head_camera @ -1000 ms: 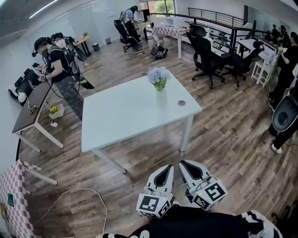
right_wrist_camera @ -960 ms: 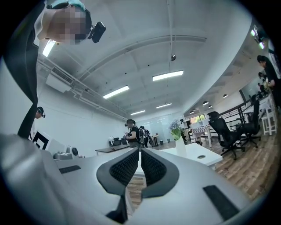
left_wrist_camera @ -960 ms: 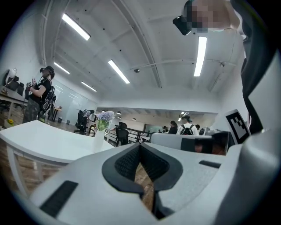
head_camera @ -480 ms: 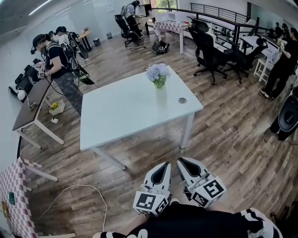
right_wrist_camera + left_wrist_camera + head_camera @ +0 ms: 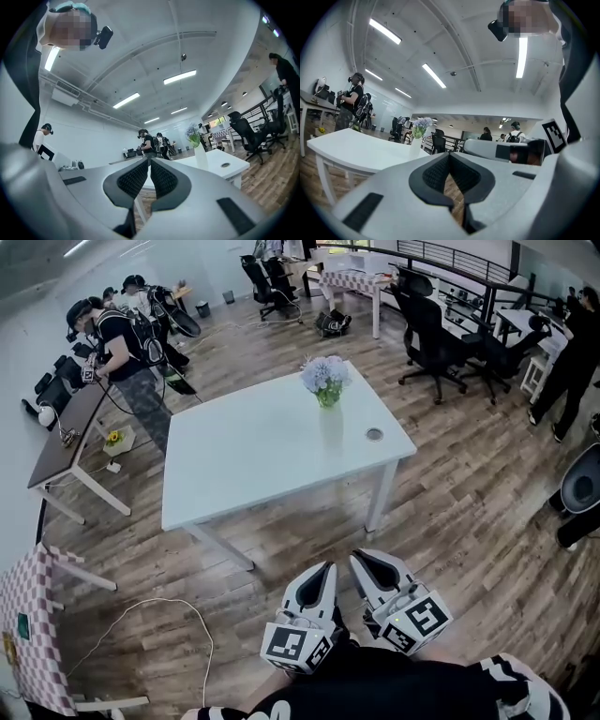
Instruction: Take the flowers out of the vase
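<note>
Still empty: left gripper, right gripper closed; flowers untouched in vase.

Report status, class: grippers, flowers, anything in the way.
Left gripper, right gripper shut, empty, short of table. Flowers in vase, far side, untouched. Cable on floor, left of path.

A tall white vase of pale lilac flowers is stood upright on a white rectangular worktop; a round grey cable port is set near the vase, to its right.
</note>
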The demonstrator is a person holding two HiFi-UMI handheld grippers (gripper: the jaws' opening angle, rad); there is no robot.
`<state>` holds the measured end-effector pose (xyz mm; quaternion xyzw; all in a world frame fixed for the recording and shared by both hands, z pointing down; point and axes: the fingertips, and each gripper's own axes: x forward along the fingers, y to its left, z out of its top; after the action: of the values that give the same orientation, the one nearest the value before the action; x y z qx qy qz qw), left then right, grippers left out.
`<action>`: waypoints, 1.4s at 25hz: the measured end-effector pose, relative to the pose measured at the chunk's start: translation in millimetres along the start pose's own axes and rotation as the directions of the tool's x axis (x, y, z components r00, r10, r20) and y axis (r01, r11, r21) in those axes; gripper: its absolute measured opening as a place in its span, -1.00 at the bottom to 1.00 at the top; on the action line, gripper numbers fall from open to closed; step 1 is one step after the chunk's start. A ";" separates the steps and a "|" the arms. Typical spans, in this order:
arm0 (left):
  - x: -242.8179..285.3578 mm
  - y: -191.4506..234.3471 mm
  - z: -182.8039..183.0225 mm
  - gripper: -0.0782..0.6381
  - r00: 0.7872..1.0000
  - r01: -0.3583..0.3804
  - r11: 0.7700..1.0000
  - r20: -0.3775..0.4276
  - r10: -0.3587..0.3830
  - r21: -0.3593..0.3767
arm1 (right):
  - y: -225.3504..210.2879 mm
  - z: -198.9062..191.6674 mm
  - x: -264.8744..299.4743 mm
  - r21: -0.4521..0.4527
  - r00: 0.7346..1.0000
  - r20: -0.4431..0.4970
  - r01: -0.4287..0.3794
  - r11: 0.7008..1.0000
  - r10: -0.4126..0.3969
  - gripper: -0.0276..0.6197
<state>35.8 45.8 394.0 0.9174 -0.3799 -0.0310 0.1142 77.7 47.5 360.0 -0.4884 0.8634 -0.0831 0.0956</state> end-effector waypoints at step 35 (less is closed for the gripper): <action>190.7 146.5 52.0 -0.77 0.992 0.126 0.992 -0.021 -0.127 -0.010 | -143.7 19.8 184.7 -0.027 0.989 0.004 0.147 0.989 -0.147 -0.82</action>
<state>62.5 -198.6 383.3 0.9394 -0.3196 -0.0299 0.1202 108.3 -185.3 359.4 -0.5522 0.8259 -0.0774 0.0835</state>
